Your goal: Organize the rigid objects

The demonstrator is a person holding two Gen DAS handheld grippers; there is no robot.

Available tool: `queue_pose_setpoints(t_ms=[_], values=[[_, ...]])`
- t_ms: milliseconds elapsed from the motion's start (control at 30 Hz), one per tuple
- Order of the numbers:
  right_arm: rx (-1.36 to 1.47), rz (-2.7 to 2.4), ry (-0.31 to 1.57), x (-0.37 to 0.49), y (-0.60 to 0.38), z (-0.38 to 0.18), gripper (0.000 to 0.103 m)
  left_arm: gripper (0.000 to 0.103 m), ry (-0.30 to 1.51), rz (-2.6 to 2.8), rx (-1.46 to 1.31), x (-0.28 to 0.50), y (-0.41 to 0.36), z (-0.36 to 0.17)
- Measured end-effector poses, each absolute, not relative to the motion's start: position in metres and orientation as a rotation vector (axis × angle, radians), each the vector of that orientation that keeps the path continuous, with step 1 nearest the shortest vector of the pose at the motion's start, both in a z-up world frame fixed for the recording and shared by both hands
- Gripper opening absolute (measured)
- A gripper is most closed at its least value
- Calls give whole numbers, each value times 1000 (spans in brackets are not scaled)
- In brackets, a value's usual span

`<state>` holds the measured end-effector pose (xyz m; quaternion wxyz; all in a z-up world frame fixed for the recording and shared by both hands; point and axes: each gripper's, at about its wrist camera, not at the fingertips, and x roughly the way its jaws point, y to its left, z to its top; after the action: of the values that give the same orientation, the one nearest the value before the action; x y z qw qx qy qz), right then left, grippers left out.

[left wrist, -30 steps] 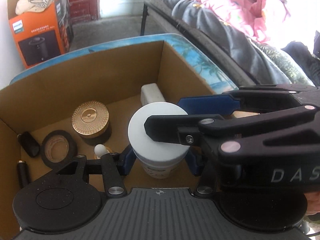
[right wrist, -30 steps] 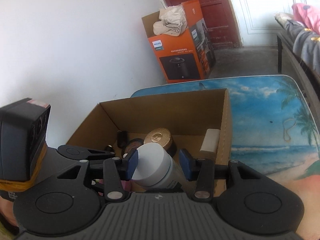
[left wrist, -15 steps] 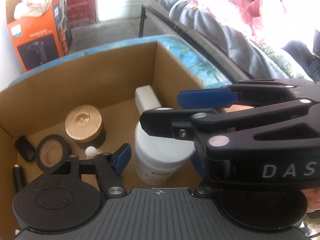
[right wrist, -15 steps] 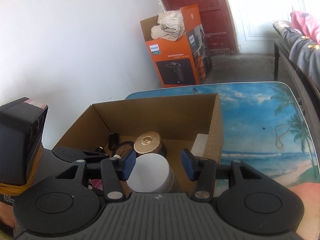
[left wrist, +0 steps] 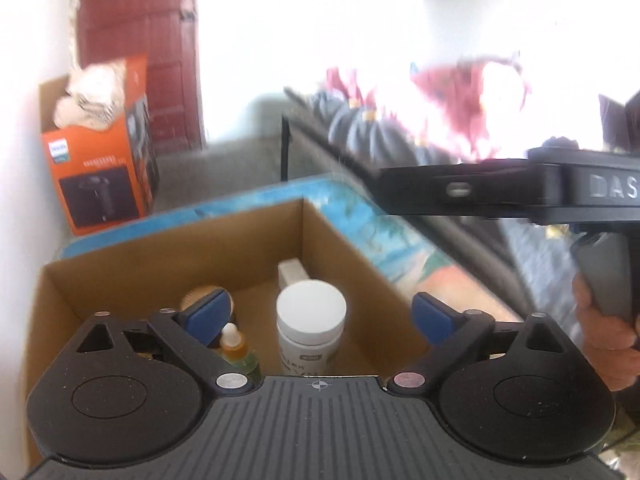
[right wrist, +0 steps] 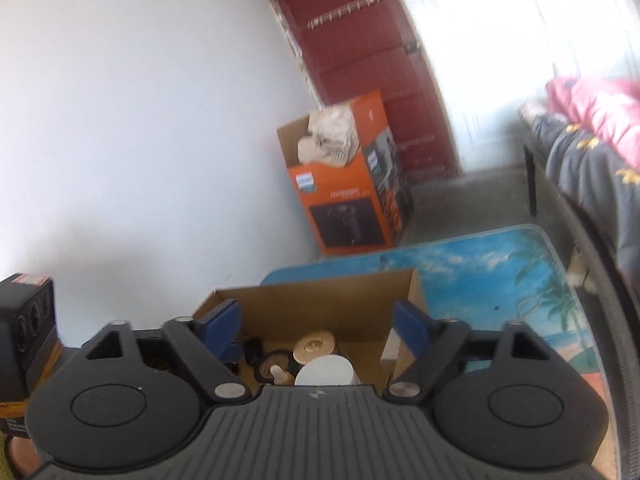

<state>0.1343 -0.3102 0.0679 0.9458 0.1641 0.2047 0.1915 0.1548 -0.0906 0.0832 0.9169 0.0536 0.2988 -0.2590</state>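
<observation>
The cardboard box (left wrist: 168, 276) sits on a table (right wrist: 492, 264) printed with a beach scene, and everything else is placed here against that box. Inside it, toward its right wall, a white jar (left wrist: 311, 322) stands upright on the floor of the box, lid up. Just behind the jar, in the far right corner of the box, lies a white block (left wrist: 291, 274). To the jar's left stands a small dropper bottle (left wrist: 236, 346) with amber liquid, and farther left and back a round gold lid (right wrist: 315, 345) shows. The left gripper (left wrist: 316, 314) hangs above the near edge of the box with its blue-padded fingers (left wrist: 206, 314) spread wide, nothing between them; the jar is seen in the gap but is touched by neither finger. The right gripper (right wrist: 318, 322) is held higher, above and to the right of the box, its fingers also wide apart and empty. In the left wrist view its black body crosses over the box's right side, with a hand (left wrist: 604, 340) on its grip. Beyond the box, on the floor by a red door (right wrist: 360, 60), stands an orange carton (right wrist: 348, 200).
</observation>
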Motion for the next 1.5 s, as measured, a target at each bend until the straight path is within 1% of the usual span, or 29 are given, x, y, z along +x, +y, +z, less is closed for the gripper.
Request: queue_pose_setpoints(t_ms=[67,233,400,567,767,900,1033,1500], values=[[325,379,394,118,-310,73,103,103,576,-518,75,139,-78,91],[333,341,420,91,-302,68,103,103,520,-408,-10,108,-49,102],[292,238,455,71,-286,55,103,103,582,-244,-55,99,-24,94],[230,162,505,62,-266,42,103,103,643,-82,-5,99,-12,80],[151,78,548,66,-237,33,103,103,651,-45,-39,98,3,73],[155,108,575,72,-224,28,103,103,666,-56,5,99,2,69],[146,98,606,82,-211,21,103,103,657,-62,-12,94,5,67],[123,81,647,101,-202,10,103,103,676,-42,31,103,3,63]])
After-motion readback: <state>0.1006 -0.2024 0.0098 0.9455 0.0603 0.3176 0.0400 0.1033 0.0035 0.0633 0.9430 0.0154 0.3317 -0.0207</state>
